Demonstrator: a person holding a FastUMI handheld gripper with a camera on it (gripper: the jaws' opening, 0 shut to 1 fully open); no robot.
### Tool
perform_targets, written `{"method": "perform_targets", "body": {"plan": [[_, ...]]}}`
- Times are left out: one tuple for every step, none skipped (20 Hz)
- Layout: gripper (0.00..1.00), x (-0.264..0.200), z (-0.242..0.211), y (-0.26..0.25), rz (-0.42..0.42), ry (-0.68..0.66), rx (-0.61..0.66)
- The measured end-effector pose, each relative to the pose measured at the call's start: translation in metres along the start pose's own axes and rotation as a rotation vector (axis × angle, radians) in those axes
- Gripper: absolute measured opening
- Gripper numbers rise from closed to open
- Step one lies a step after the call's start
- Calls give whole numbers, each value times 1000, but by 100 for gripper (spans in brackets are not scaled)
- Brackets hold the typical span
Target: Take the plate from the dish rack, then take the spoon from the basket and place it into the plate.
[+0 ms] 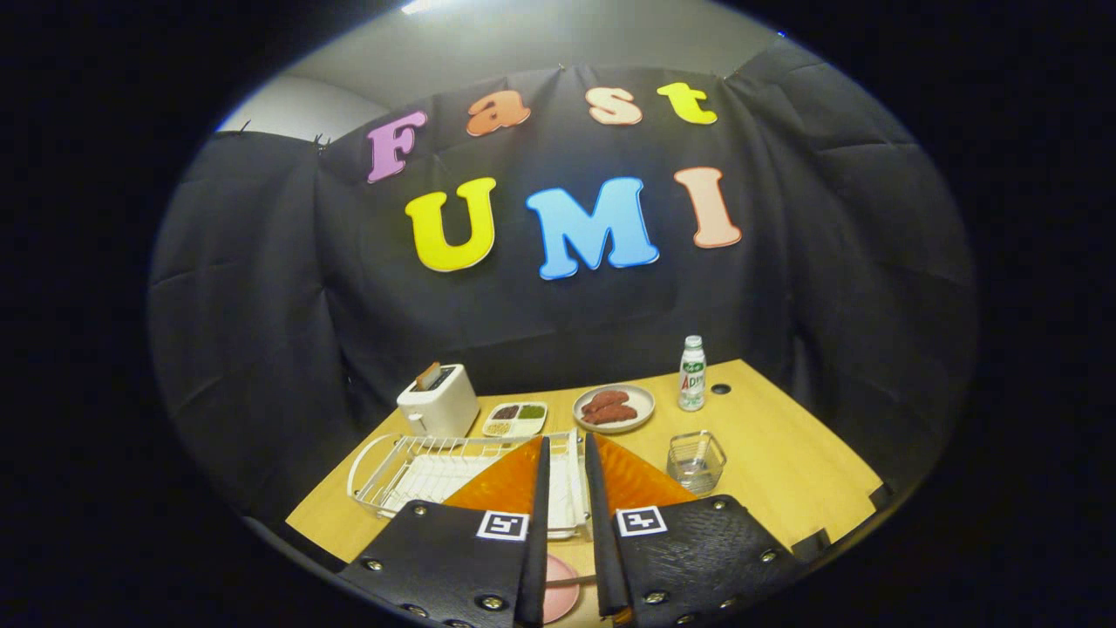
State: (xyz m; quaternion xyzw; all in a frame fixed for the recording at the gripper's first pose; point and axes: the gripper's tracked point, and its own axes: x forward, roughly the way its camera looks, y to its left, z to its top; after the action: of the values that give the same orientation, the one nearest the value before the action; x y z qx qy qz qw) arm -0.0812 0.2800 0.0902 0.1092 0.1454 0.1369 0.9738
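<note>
A pink plate (561, 597) lies on the wooden table right under the gripper, seen through the gap between the finger bases. Across its far edge lies a thin pale bar (577, 579) that looks like the spoon's handle. My gripper (567, 441) hangs above the table with its orange fingers (506, 481) a narrow gap apart and nothing between them. Its tips reach over the right end of the white wire dish rack (410, 471), which holds no plate. The small clear basket (696, 460) stands just right of the right finger.
Beyond the rack stand a white toaster (438, 401), a small divided dish (516, 419), a plate of sausages (614, 407) and a white bottle (692, 373). The table's edges run close on the left and right, with the black cloth wall behind.
</note>
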Motion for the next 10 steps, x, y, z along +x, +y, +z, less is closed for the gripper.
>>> {"method": "perform_targets", "body": {"plan": [[22,1,13,-14,-11,-26,-9],[22,2,27,-29,-22,-54,-16],[23,3,39,-43,-29,-79,-25],[22,3,52,-58,-38,-105,-33],[22,5,61,-73,-46,-126,-39],[22,6,72,-88,-53,-146,-42],[22,8,79,-102,-61,-158,-45],[22,10,86,-115,-62,-171,-46],[22,12,92,-129,-68,-183,-51],[22,15,98,-142,-73,-196,-59]]}}
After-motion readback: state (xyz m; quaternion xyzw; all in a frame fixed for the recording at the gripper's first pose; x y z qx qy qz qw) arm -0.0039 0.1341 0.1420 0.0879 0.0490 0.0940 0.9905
